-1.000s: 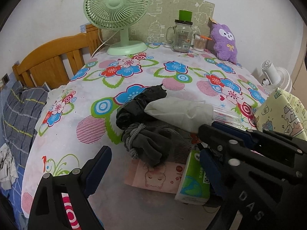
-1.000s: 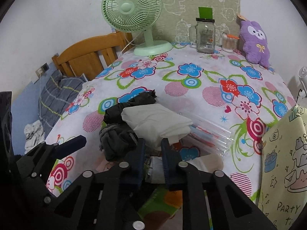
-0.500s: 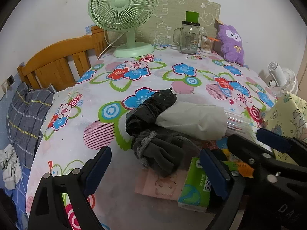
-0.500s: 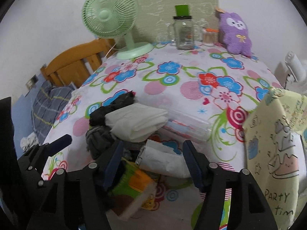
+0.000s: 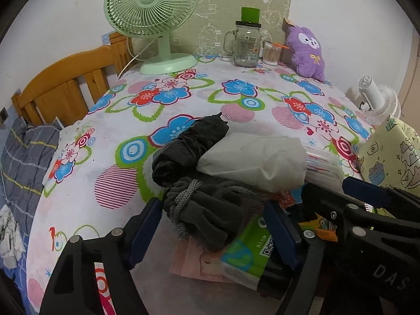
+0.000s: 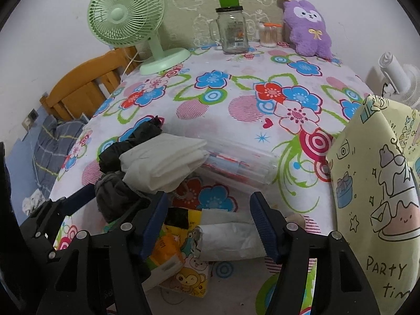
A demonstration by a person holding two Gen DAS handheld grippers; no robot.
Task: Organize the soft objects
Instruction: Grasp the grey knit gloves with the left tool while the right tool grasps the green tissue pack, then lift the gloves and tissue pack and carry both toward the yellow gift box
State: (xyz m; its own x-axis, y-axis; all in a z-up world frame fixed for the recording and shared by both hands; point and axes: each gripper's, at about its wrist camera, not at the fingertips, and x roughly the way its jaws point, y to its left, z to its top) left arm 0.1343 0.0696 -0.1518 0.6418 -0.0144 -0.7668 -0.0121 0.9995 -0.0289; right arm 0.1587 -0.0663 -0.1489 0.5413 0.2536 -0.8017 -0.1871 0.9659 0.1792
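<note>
A heap of soft things lies at the near side of the flowered table (image 5: 183, 99): a dark grey drawstring bundle (image 5: 207, 215), a black rolled bag (image 5: 189, 147), a white folded cloth (image 5: 257, 157) and a green tissue pack (image 5: 246, 254). My left gripper (image 5: 212, 233) is open, its jaws either side of the grey bundle. My right gripper (image 6: 207, 220) is open over a white paper-wrapped roll (image 6: 228, 239), next to an orange snack pack (image 6: 165, 249). The cloth (image 6: 162, 162) and bundle (image 6: 115, 197) lie to its left.
A green fan (image 5: 152, 21), a glass jar with a green lid (image 5: 246, 44), a cotton swab cup (image 5: 271, 52) and a purple plush (image 5: 307, 50) stand at the far edge. A clear plastic pack (image 6: 236, 165) lies mid-table. A yellow party bag (image 6: 380, 183) stands at right. A wooden headboard (image 5: 65, 89) is at left.
My right gripper has opened from shut and shifted right over the paper roll. My left gripper has moved forward, so its jaws now flank the grey bundle.
</note>
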